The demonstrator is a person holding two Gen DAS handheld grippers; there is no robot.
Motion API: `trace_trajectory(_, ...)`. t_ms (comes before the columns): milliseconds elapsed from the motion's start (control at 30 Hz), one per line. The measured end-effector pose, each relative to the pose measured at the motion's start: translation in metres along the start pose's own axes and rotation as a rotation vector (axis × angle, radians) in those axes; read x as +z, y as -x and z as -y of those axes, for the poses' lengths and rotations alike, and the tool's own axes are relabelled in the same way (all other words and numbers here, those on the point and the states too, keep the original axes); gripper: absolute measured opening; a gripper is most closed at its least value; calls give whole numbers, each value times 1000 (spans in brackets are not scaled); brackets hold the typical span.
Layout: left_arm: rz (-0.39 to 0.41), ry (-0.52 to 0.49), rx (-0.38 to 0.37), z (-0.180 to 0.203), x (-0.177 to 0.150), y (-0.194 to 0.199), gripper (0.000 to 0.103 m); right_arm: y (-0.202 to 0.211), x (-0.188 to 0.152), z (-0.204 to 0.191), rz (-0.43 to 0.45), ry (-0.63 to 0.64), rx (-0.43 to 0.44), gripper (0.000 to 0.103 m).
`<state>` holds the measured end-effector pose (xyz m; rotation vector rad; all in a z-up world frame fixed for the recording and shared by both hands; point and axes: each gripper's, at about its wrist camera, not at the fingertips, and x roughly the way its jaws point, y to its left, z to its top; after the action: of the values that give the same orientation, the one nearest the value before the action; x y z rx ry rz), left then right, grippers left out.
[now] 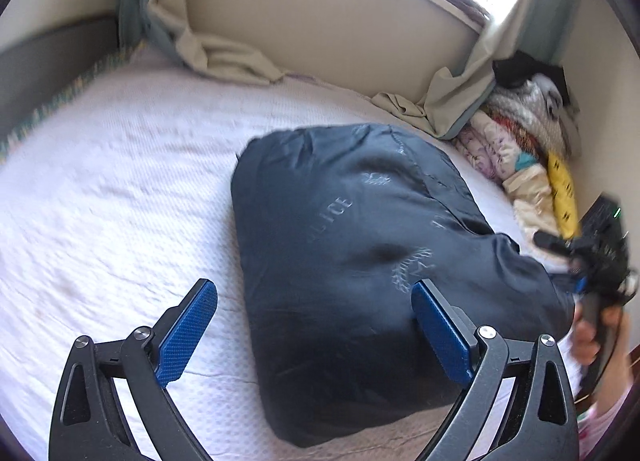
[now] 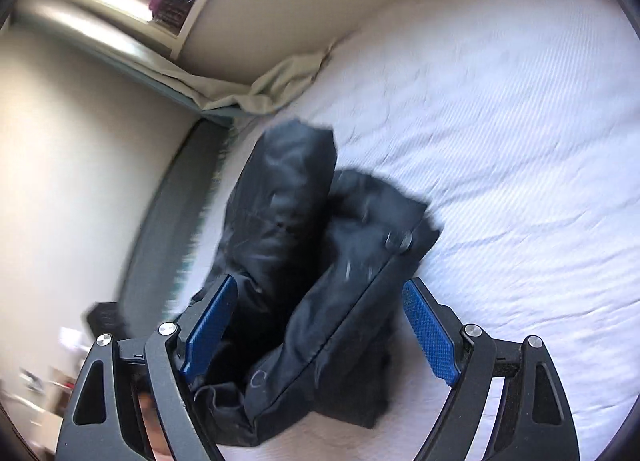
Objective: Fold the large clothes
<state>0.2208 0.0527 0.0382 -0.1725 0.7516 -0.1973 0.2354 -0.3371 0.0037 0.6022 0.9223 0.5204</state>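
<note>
Blue-padded fingers of the left gripper stand wide apart above the folded dark jacket, gripping nothing. Right gripper, likewise spread, frames the jacket's bunched edge without clamping it. Jacket lies as a compact bundle on the white bed; a pile of folded clothes sits by the beige curtain.

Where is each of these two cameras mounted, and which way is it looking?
Left wrist: sits on the left gripper, looking down at the folded dark navy padded jacket on the white bed; the other hand shows.
Right wrist: sits on the right gripper, facing the jacket.
Shared: jacket, bed.
</note>
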Motion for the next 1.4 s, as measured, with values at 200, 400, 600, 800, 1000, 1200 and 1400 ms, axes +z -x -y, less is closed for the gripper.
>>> trace_trajectory(200, 74, -129, 138, 32, -9, 43, 102, 33, -14, -52, 88, 171, -204, 85)
trace_trajectory(400, 143, -212, 219, 61, -39, 85, 102, 65, -79, -100, 136, 310, -309, 101)
trace_trajectory(600, 138, -208, 194, 74, -78, 98, 102, 59, -143, -119, 171, 391, -419, 103)
trace_trajectory(800, 88, -147, 169, 75, -113, 93, 102, 40, -175, -115, 154, 389, -537, 103)
trace_trajectory(1000, 93, -158, 209, 80, -136, 98, 102, 42, -195, -120, 190, 399, -568, 103)
trace_trajectory(1200, 76, -164, 240, 84, -148, 97, 102, 40, -207, -123, 192, 403, -576, 103)
trace_trajectory(1400, 137, -187, 311, 85, -148, 100, 102, 38, -212, -117, 193, 358, -590, 103)
